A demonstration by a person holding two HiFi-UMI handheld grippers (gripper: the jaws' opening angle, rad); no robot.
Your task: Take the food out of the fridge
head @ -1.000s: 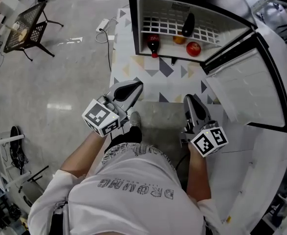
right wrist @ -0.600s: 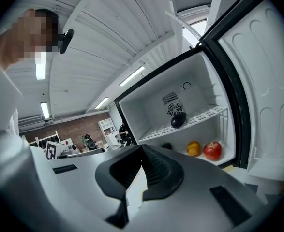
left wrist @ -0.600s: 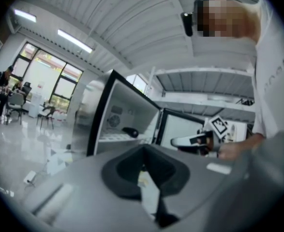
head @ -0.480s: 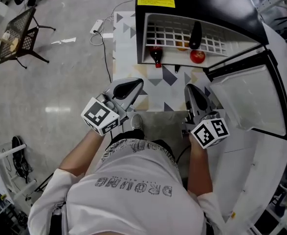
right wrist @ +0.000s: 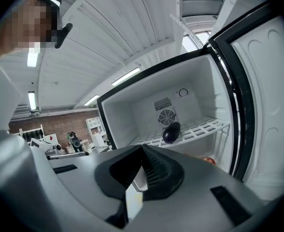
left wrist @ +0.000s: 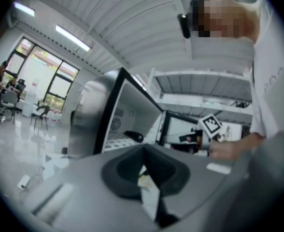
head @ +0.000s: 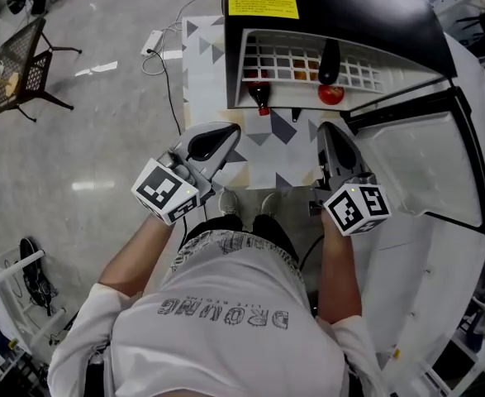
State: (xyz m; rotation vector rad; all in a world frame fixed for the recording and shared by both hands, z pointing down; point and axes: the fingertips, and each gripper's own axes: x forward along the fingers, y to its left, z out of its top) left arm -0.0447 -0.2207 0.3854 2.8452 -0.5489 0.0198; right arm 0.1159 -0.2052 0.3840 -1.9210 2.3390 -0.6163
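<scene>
The small black fridge [head: 349,7] stands open on the floor in front of me. A dark eggplant [head: 329,60] lies on its wire shelf [head: 279,60]. Below the shelf are a red apple [head: 330,94], a cola bottle [head: 259,93] and something orange [head: 306,74] seen through the wires. My left gripper [head: 229,132] and right gripper [head: 329,131] are both shut and empty, short of the fridge opening. The right gripper view shows the eggplant [right wrist: 171,132] and the apple [right wrist: 208,160] just past its shut jaws. In the left gripper view the eggplant [left wrist: 133,137] lies on the shelf.
The fridge door [head: 424,164] swings open to the right beside my right gripper. A patterned mat [head: 205,56] lies under the fridge. A power strip with a cable [head: 153,41] and a black wire chair [head: 19,60] stand off to the left on the grey floor.
I have stepped closer to the fridge, and both grippers have moved toward its opening. Both stay shut and empty.
</scene>
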